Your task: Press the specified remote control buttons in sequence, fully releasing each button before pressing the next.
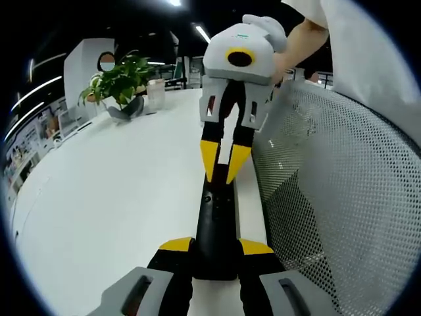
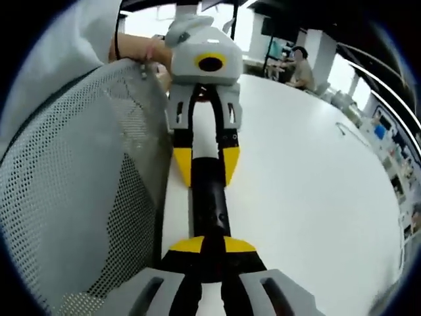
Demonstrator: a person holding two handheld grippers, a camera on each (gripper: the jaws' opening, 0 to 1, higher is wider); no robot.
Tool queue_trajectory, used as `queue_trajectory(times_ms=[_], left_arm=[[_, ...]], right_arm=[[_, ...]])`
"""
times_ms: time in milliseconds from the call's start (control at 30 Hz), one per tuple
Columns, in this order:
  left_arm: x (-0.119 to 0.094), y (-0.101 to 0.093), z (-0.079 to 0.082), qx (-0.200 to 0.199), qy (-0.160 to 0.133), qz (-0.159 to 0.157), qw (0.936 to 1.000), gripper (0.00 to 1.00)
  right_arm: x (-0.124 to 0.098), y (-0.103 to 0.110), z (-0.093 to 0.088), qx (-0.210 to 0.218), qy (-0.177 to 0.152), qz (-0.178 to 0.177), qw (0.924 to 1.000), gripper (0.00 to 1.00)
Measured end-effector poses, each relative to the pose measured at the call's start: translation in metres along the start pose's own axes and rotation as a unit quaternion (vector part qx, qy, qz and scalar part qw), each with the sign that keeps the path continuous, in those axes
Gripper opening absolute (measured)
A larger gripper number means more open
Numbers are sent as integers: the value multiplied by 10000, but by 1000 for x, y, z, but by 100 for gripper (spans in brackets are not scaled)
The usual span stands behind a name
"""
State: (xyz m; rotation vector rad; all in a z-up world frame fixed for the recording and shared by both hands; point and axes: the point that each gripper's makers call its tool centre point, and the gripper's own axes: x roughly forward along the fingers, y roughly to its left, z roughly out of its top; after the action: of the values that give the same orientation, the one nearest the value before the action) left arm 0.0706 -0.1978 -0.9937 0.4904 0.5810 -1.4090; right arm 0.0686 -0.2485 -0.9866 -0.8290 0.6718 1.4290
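Remote control [image 1: 215, 227] lies along the white table's [image 1: 118, 197] edge beside a mesh chair back [image 1: 335, 210], clamped at one end by the left gripper [image 1: 216, 249] to steady it; the right gripper [image 1: 222, 168], jaws narrowed, bears on its other end, probably pressing a button.

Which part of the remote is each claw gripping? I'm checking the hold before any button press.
The black remote is held at both ends: left claw on one end, right claw on the other.

- The remote control [image 1: 216, 227]: button markings too small and dark to tell; near end hidden between the left gripper [image 1: 216, 249] tips.
- Potted plant [image 1: 120, 84]: details blurred.
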Motion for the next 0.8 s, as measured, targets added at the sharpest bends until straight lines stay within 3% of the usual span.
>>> queue_trajectory(times_ms=[100, 233, 400, 533, 667, 800], left_arm=[[0, 0, 0, -8, -8, 1, 10000, 25], [0, 0, 0, -6, -8, 0, 10000, 25], [0, 0, -1, -4, -8, 1, 10000, 25], [0, 1, -1, -12, 0, 4, 10000, 25], [1, 1, 0, -14, -14, 4, 10000, 25], [0, 2, 0, -14, -5, 14, 10000, 25]], right_arm=[[2, 1, 1, -411, 222, 48, 9989, 6], [4, 2, 2, -631, 473, 182, 9967, 6], [5, 0, 1, -348, 702, 406, 9961, 6], [5, -3, 1, 276, 1055, 729, 9914, 5], [5, 1, 2, 3, 1136, 588, 9918, 6], [4, -2, 4, -95, 768, 99, 9970, 6]])
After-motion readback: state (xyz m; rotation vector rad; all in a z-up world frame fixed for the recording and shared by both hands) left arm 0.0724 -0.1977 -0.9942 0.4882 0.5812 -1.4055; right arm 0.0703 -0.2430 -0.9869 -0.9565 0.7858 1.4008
